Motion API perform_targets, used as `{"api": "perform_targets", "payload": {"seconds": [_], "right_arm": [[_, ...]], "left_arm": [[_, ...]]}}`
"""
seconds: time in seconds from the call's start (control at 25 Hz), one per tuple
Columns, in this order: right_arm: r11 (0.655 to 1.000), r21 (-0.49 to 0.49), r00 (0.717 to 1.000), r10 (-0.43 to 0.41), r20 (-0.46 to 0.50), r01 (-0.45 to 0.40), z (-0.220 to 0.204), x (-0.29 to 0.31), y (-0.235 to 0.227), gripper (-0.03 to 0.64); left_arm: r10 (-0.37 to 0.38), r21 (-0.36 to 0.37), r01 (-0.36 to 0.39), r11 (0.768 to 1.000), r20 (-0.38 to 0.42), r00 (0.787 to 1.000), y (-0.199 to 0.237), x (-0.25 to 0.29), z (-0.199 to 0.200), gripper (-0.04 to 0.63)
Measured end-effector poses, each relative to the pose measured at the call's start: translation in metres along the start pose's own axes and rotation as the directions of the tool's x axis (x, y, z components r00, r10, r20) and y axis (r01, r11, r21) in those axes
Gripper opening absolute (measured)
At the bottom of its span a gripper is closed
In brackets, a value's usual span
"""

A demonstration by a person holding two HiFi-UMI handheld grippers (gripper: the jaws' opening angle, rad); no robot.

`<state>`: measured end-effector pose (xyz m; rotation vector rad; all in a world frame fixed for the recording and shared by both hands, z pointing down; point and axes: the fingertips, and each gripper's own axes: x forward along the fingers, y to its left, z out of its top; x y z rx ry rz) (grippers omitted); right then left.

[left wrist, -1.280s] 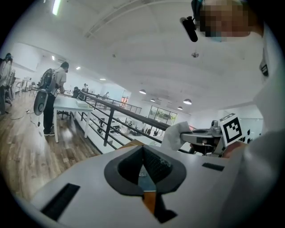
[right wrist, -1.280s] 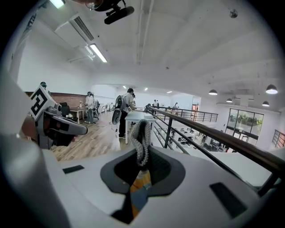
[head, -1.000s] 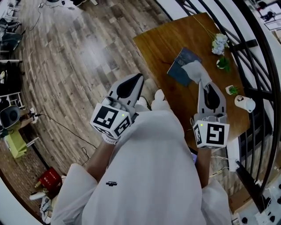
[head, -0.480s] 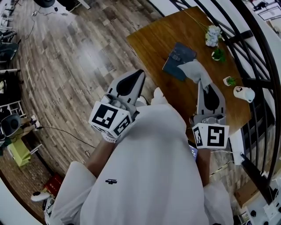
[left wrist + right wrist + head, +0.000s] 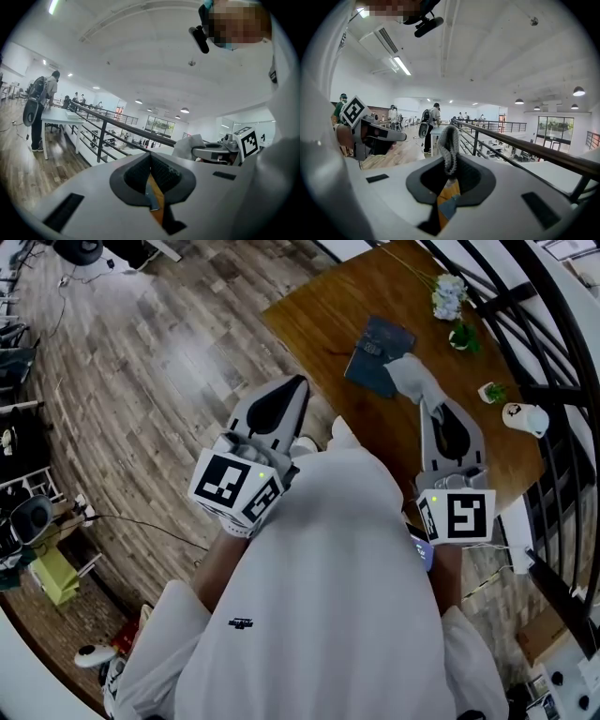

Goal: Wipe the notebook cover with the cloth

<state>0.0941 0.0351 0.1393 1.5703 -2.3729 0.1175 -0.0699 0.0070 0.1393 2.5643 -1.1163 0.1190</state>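
Left gripper (image 5: 295, 387) is off the table side, jaws together on nothing, unchanged. The dark blue rectangular notebook (image 5: 373, 351) lies flat on the brown wooden table (image 5: 319, 306). The pale grey knitted cloth (image 5: 411, 376) lay over the notebook's near corner a second ago. It has now slid to the right edge, pinched in the right gripper (image 5: 429, 404). That stroke is likely finished, and more passes are probably needed.

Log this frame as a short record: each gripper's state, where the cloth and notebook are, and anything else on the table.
left gripper: fingers shut, nothing between them
right gripper: fingers shut on grey knitted cloth
notebook: dark blue notebook, lying flat on brown wooden table
cloth position: overlaps the notebook's edge in the head view; contact cannot be told
other: white flowers beyond the notebook
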Motion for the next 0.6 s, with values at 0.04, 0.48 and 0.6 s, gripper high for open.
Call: {"api": "perform_targets", "payload": {"seconds": [0.04,0.48,0.6], "right_arm": [[1.0,-0.007,1.0,0.005,-0.004,-0.006,0.0004,-0.0001,0.0018,0.021],[1.0,0.027,1.0,-0.006,-0.002,0.006,-0.0007,-0.0059,0.0008,0.018],[0.999,0.037,1.0,-0.006,-0.001,0.006,-0.0007,-0.0071,0.0017,0.017]], "left_arm": [[-0.001,-0.003,0.001,1.0,0.0,1.0,0.0001,-0.0003,0.0,0.018],[-0.009,-0.005,0.009,1.0,0.002,1.0,-0.0044,0.0004,-0.0003,0.018],[-0.008,-0.007,0.008,1.0,-0.001,1.0,-0.0044,-0.0017,-0.0021,0.018]]}}
